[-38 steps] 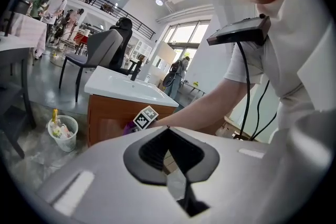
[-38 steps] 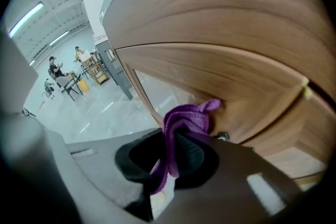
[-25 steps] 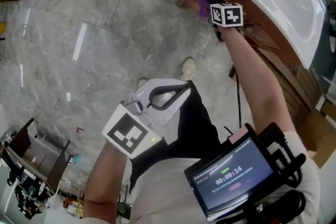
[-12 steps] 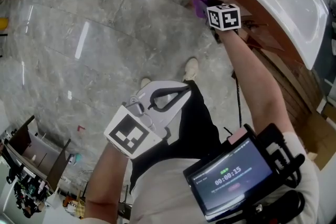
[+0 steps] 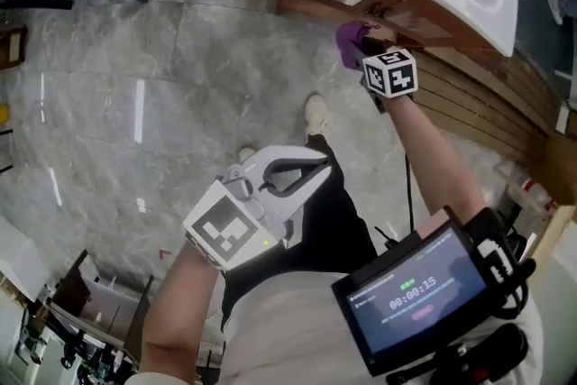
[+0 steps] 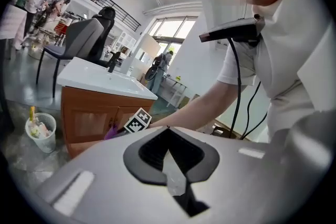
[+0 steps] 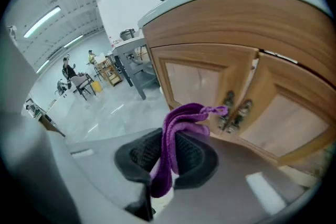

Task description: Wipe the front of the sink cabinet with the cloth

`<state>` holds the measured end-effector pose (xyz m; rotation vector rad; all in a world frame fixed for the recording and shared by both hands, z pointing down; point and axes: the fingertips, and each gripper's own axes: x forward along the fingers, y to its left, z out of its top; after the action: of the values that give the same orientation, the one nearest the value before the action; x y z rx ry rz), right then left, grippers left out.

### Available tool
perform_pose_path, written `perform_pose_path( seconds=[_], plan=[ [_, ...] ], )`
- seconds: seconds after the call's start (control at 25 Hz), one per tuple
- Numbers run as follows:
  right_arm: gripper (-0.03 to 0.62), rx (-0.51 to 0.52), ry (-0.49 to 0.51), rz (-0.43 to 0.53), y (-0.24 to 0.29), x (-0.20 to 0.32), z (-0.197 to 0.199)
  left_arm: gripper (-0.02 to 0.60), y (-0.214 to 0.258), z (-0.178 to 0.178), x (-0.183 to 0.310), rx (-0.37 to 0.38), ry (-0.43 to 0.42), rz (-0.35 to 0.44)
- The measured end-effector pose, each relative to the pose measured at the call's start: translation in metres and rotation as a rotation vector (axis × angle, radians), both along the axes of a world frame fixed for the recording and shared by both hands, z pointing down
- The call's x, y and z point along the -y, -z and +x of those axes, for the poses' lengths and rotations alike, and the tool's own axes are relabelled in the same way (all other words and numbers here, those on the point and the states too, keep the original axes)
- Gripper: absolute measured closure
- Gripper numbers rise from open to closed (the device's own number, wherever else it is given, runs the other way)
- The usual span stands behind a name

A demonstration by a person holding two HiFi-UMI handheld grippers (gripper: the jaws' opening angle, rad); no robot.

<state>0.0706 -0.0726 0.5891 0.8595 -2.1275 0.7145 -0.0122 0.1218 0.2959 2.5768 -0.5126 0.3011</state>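
Shifted toward the handles (image 7: 235, 110) of the cabinet (image 7: 195, 79) at 1 o'clock, my right gripper (image 7: 167, 153) clamps the cloth (image 7: 181, 122); my left gripper (image 6: 169, 155), at 7 o'clock, is closed and empty.

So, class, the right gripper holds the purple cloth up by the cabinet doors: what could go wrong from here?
1. The cloth has a loose loop lying right by the two door handles; a sideways wipe could snag it there and tug it out of the right gripper.
2. Only a narrow fold sticks out past the jaws, so the hard gripper body might rub the wooden cabinet door instead of the cloth.
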Motion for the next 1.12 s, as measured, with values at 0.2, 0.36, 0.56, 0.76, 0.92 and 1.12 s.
perform_pose_path(
  seconds=[0.2,0.36,0.56,0.76,0.92,1.12],
  plan=[
    [0.539,-0.029,-0.161,-0.008,-0.008,-0.014,0.112,0.580,-0.008,0.057,0.006,-0.005,-0.129,-0.017],
    [0.539,-0.099,-0.282,-0.013,-0.020,-0.021,0.206,0.580,-0.013,0.100,0.016,-0.017,-0.205,-0.025],
    [0.539,-0.185,-0.372,-0.028,-0.041,-0.011,0.303,0.580,-0.025,0.149,0.035,-0.010,-0.258,-0.028],
    [0.539,-0.235,-0.411,-0.039,-0.068,0.016,0.356,0.578,-0.038,0.174,0.066,-0.001,-0.268,-0.026],
    [0.539,-0.264,-0.402,-0.048,-0.087,0.042,0.367,0.578,-0.052,0.181,0.086,0.018,-0.267,-0.019],
    [0.539,-0.264,-0.344,-0.058,-0.100,0.061,0.349,0.578,-0.060,0.181,0.102,0.013,-0.245,-0.033]
  ],
)
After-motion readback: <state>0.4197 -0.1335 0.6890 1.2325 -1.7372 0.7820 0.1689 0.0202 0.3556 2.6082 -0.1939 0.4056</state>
